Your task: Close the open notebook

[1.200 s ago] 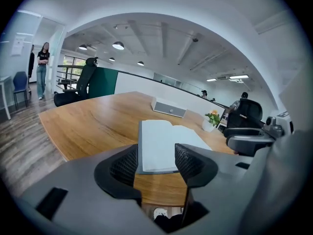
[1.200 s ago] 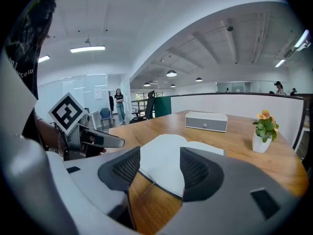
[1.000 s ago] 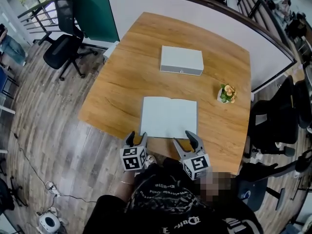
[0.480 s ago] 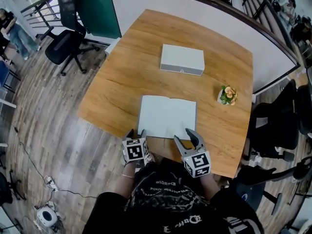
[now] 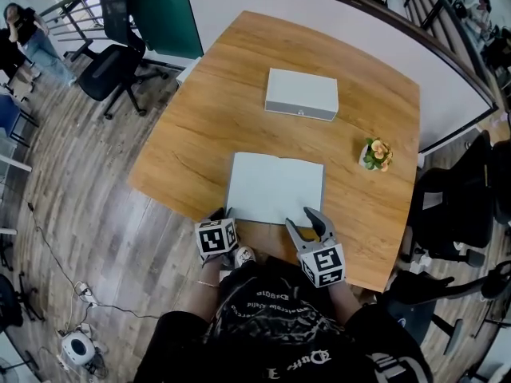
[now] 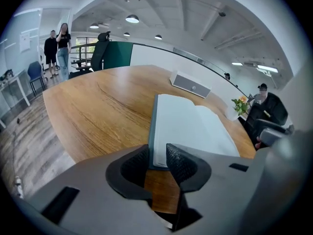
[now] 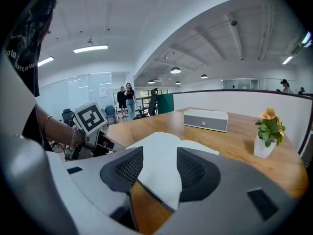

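Observation:
The open notebook lies flat with blank white pages near the front edge of the wooden table. My left gripper is at its near left corner. In the left gripper view the jaws are closing, and the pads of the left gripper press on the dark cover edge and pages of the notebook. My right gripper stands at the near right edge. In the right gripper view the right gripper has its jaws wide and slowly closing, with the corner of the notebook between them, untouched.
A white box lies at the far middle of the table. A small flower pot stands right of the notebook. Office chairs stand at the left and the right. Two people stand far off.
My left gripper has sunk onto the notebook's near left corner and its jaws have narrowed around it. The right gripper has hardly moved.

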The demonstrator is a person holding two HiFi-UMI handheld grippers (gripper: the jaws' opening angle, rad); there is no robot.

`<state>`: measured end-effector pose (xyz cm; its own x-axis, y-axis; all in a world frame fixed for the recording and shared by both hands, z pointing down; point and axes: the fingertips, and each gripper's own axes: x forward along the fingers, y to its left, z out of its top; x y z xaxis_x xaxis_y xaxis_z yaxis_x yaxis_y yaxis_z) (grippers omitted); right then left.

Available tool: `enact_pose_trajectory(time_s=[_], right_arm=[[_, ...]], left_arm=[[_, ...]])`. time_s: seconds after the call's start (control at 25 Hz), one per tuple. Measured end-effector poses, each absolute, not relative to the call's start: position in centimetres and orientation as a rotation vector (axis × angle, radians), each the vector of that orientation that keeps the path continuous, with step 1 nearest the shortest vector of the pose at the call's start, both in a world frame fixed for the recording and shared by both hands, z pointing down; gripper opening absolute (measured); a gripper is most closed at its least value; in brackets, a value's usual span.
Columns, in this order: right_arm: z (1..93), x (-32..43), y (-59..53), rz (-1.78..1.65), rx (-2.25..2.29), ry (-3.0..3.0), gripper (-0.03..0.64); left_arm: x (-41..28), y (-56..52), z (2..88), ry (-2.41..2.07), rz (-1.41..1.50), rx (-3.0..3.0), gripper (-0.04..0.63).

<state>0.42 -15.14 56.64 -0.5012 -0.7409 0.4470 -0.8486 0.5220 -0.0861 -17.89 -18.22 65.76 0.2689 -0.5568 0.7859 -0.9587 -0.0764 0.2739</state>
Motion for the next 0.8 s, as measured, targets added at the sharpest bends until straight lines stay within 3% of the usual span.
enact_pose_trajectory(time_s=[0.24, 0.8], right_arm=[[56.7, 0.7, -15.3, 0.42, 1.317, -2.412, 0.193], [56.9, 1.7, -15.4, 0.412, 1.343, -2.388, 0.175]], left_arm=[[-18.2, -18.2, 65.3, -1.417, 0.601, 1.757, 0.058], [-17.1, -18.2, 60.9, -1.484, 0.497, 1.885, 0.043]])
